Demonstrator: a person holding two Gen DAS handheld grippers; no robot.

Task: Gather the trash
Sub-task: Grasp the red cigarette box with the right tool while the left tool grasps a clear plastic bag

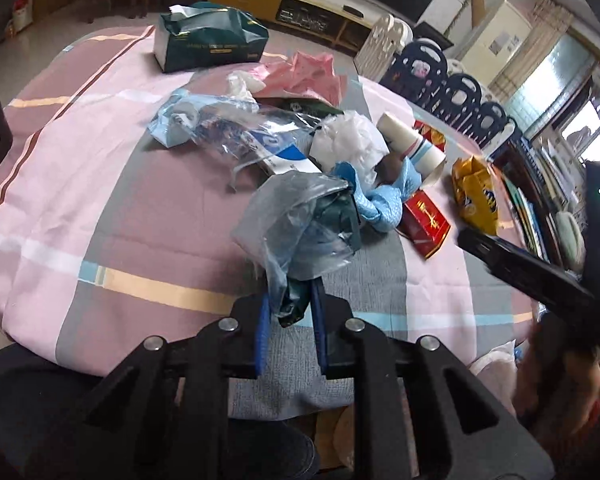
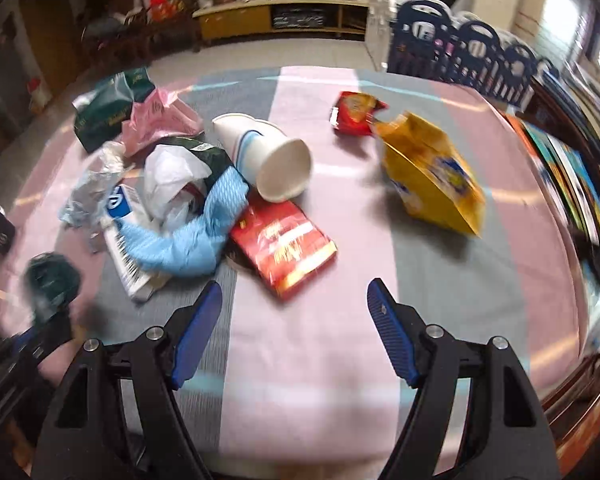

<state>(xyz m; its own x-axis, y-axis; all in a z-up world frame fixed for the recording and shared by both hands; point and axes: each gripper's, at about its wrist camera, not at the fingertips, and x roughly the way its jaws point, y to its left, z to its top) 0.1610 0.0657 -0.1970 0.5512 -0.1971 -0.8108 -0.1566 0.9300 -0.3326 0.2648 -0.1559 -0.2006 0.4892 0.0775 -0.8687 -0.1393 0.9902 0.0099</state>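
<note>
The biggest piece of litter on the cloth-covered counter (image 2: 320, 360) is the dark green tissue pack (image 1: 208, 38) at the far side, soft-walled and light, best taken by a crumpled top edge. Next comes the yellow snack bag (image 2: 432, 184), lying on its side well apart from the main heap; it looks empty and crinkly, likely slick foil, so a pinch on the torn open mouth should hold better than one on the smooth flank. The clear plastic wrapper (image 1: 228, 128) and the pink bag (image 1: 308, 76) are limp film that will bunch up wherever gripped. The blue cloth-like rag (image 2: 188, 240) is soft and drapes over its neighbours. One red carton (image 2: 288, 244) is stiff and flat, easiest across its narrow sides; one white paper cup (image 2: 268, 160) lies on its side and would crush under a hard squeeze, so the rim is the spot. One small red snack packet (image 2: 354, 114) sits just behind the yellow bag. One crumpled white bag (image 2: 172, 176) rests in the heap. The left tongs (image 1: 290, 312) are clamped on a wad of grey film and dark green wrapper (image 1: 300, 224), lifted near the counter's front. The right tongs (image 2: 296, 328) stand wide apart, empty, above bare cloth just in front of the carton.
</note>
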